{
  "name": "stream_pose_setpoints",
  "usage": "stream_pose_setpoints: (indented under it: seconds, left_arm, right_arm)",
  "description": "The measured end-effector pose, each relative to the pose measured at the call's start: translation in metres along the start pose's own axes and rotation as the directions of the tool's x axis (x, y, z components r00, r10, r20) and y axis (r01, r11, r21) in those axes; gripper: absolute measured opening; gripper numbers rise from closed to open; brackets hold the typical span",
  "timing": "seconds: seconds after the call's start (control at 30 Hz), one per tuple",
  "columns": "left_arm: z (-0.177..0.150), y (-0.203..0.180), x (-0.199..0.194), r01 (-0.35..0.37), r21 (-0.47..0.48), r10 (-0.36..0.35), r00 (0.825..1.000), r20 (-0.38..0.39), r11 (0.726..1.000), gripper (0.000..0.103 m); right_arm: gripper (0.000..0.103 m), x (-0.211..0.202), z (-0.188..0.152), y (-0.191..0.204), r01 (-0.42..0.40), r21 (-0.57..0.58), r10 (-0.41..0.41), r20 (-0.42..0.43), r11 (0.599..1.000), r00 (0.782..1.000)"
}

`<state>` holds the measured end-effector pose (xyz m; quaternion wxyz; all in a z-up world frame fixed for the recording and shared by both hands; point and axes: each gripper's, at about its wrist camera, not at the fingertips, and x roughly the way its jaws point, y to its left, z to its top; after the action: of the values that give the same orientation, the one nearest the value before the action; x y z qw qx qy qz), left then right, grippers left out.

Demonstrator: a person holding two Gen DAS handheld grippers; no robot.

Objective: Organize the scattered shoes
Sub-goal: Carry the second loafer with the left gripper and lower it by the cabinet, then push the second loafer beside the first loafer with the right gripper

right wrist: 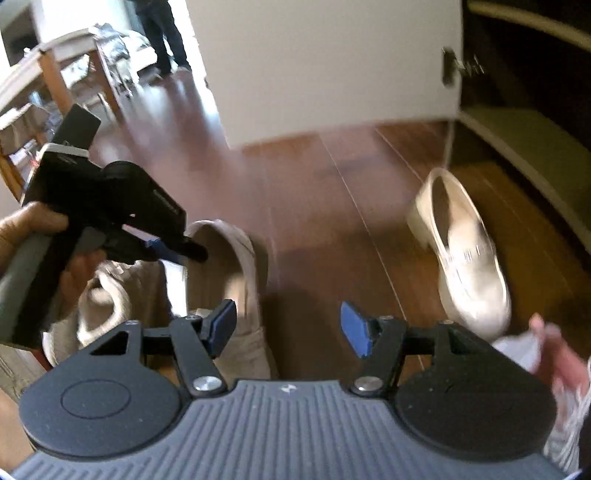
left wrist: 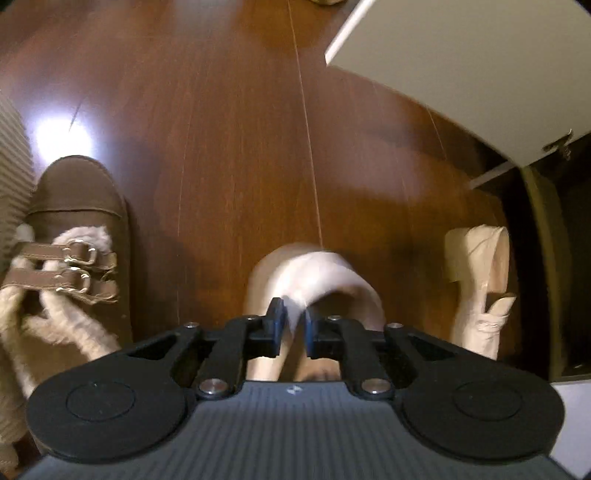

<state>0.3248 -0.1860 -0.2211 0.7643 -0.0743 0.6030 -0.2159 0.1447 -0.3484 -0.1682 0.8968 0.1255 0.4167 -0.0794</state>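
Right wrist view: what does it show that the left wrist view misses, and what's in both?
Only the right wrist: the open right gripper, holding nothing, a table and a person's legs far off. Only the left wrist: a brown fur-lined boot with two buckled straps. Both: the left gripper shut on a beige shoe, a cream block-heeled loafer, the white cabinet door, the wooden floor.

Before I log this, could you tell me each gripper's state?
Left gripper: shut on the beige shoe.
Right gripper: open, holding nothing.
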Motion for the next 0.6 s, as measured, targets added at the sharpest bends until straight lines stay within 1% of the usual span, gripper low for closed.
stream_pose_setpoints:
  seconds: [0.03,0.1,0.13,0.17,0.2,0.23,0.27,0.37,0.43,0.47,0.5,0.6]
  left_arm:
    - [0.001,-0.002,-0.004,-0.009,0.037,0.008,1.0,0.005,0.999,0.01]
    - [0.0,-0.005,-0.024,-0.036,0.141,0.032,0.999,0.027,0.989,0.018]
    - [0.0,-0.004,-0.032,-0.046,0.178,0.04,0.998,0.04,0.983,0.028]
    - [-0.001,0.002,-0.042,-0.052,0.185,0.042,0.997,0.057,0.981,0.041]
    - [-0.005,0.007,-0.053,-0.059,0.182,0.046,0.996,0.074,0.982,0.046]
    - [-0.013,0.013,-0.063,-0.072,0.172,0.058,0.995,0.084,0.983,0.051]
    - [-0.022,0.021,-0.073,-0.093,0.156,0.078,0.992,0.096,0.983,0.051]
    - [-0.041,0.032,-0.083,-0.133,0.111,0.123,0.988,0.093,0.985,0.051]
    - [-0.049,0.035,-0.077,-0.144,0.075,0.138,0.988,0.074,0.987,0.051]
    - [-0.052,0.036,-0.073,-0.147,0.06,0.143,0.988,0.063,0.987,0.051]
    - [-0.054,0.036,-0.07,-0.15,0.053,0.147,0.988,0.056,0.987,0.051]
    - [-0.056,0.029,-0.065,-0.166,0.078,0.161,0.985,0.066,0.983,0.051]
  right_arm:
    - [0.063,0.006,-0.005,0.0,-0.004,-0.002,0.004,-0.029,1.0,1.0]
    - [0.068,0.018,-0.012,0.008,-0.024,-0.008,0.023,-0.065,1.0,0.998]
    - [0.071,0.025,-0.016,0.015,-0.037,-0.019,0.036,-0.08,0.999,0.996]
    - [0.076,0.029,-0.019,0.02,-0.044,-0.029,0.041,-0.086,0.999,0.995]
    - [0.079,0.037,-0.023,0.031,-0.052,-0.054,0.047,-0.094,0.997,0.994]
    - [0.085,0.046,-0.027,0.041,-0.052,-0.081,0.044,-0.1,0.995,0.994]
    - [0.088,0.051,-0.029,0.046,-0.05,-0.097,0.04,-0.102,0.994,0.994]
    - [0.088,0.081,-0.041,0.074,-0.007,-0.182,-0.016,-0.126,0.983,0.992]
    - [0.089,0.101,-0.048,0.09,0.03,-0.237,-0.063,-0.136,0.971,0.989]
    - [0.086,0.109,-0.048,0.096,0.06,-0.265,-0.097,-0.129,0.962,0.987]
    - [0.086,0.115,-0.045,0.096,0.058,-0.278,-0.098,-0.133,0.959,0.986]
    - [0.08,0.129,-0.031,0.086,0.027,-0.282,-0.073,-0.155,0.959,0.985]
